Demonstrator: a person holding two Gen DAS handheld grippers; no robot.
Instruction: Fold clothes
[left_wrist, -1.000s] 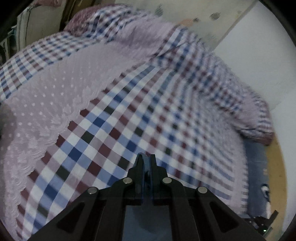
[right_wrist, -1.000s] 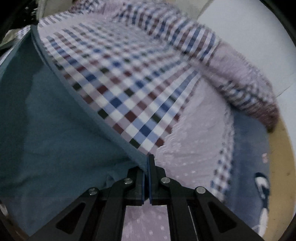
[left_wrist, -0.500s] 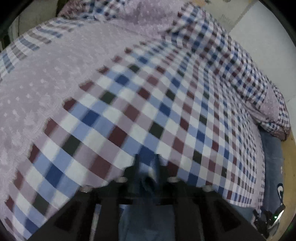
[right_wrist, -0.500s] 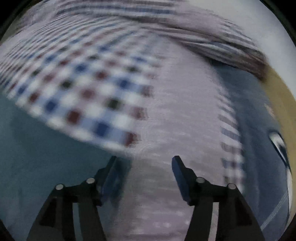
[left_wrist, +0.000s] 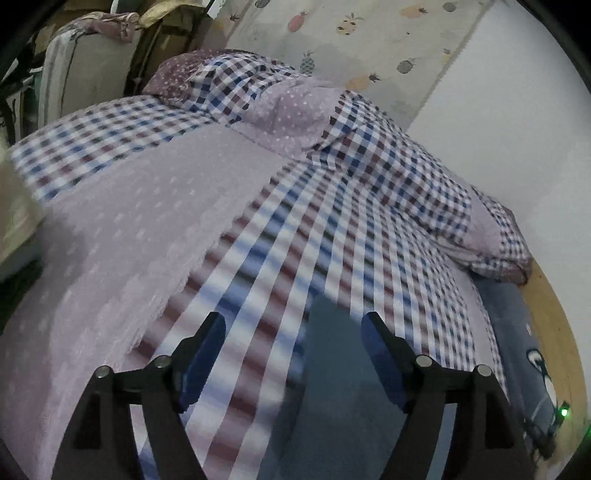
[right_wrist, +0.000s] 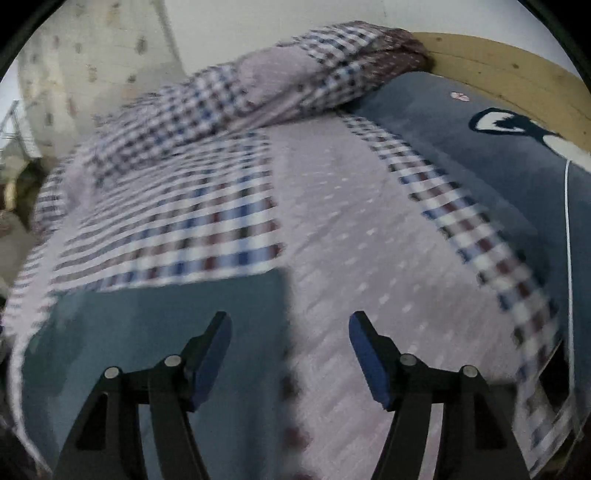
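Note:
A blue-grey garment (left_wrist: 343, 387) lies flat on the checked bedspread (left_wrist: 332, 221), blurred by motion. My left gripper (left_wrist: 293, 332) hangs open above its far corner, nothing between its fingers. In the right wrist view the same garment (right_wrist: 166, 332) spreads over the lower left, its far edge straight against the checks. My right gripper (right_wrist: 290, 332) is open over the garment's right edge, with the lilac dotted panel (right_wrist: 369, 240) under its right finger.
A rolled checked quilt (left_wrist: 388, 166) lies along the white wall. A dark blue blanket with a white figure (right_wrist: 498, 140) covers the bed's end beside a wooden board (right_wrist: 517, 81). Clutter and a bag (left_wrist: 74, 74) stand past the bed's far left.
Both grippers were shut on the garment's edge a second ago. Both have opened and let it go, and the garment now lies on the bed. Both cameras have pulled back and up.

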